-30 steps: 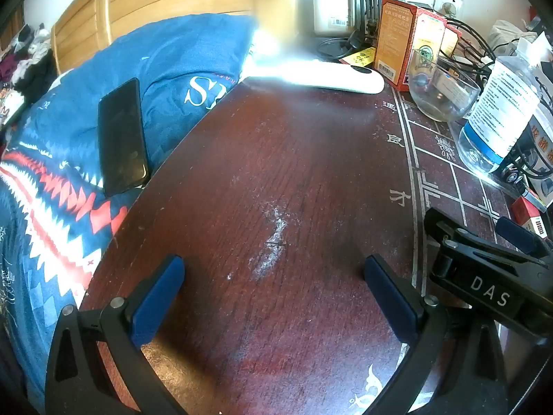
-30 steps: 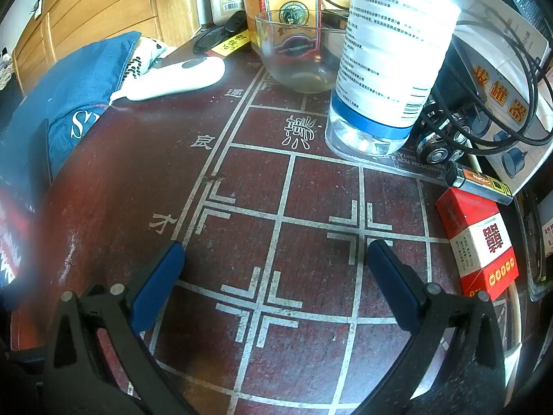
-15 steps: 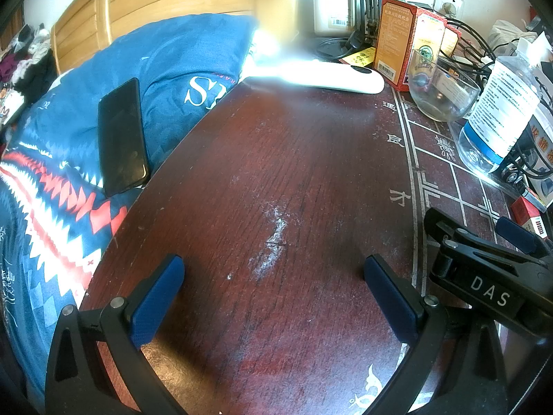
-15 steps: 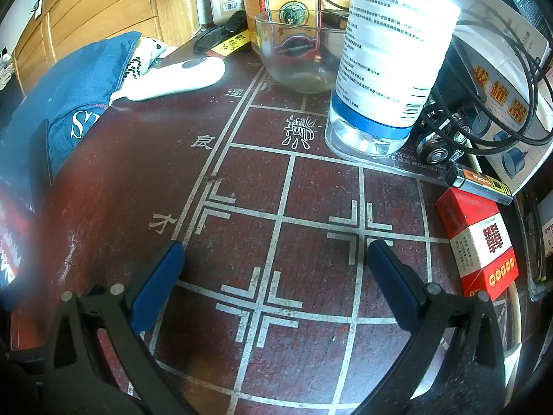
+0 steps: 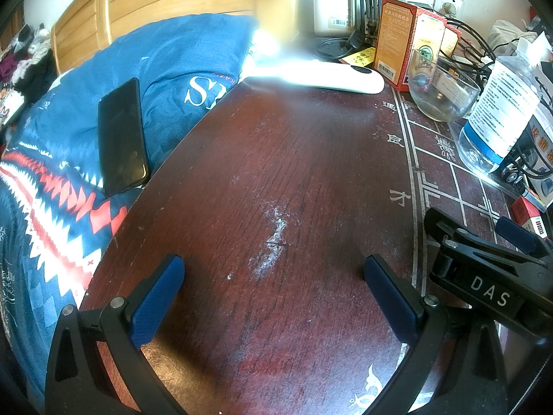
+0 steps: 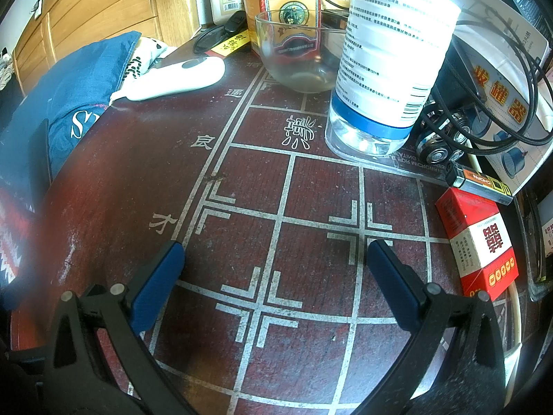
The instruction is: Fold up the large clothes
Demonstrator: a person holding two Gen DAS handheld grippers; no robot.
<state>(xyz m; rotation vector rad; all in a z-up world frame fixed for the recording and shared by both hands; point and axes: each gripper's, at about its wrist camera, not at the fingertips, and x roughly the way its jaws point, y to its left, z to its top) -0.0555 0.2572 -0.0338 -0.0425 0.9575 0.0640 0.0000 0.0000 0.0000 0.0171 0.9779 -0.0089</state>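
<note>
Nothing has changed over the last second: both views match the earlier ones, so the fold has not begun. The left gripper (image 5: 273, 269) hangs spread wide over the bare table (image 5: 276, 159), holding nothing. The right gripper (image 6: 274, 259) is likewise released above the painted grid, near the bottle (image 6: 390, 69) and the red box (image 6: 478, 238). The only cloth in view (garment or bedding, I cannot tell) is the blue fabric (image 5: 69, 159) off the table's left edge, with a phone (image 5: 121, 135) lying on it. My guess: reach there next.

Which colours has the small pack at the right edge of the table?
The small pack is red and white, clearest in the right wrist view.
</note>
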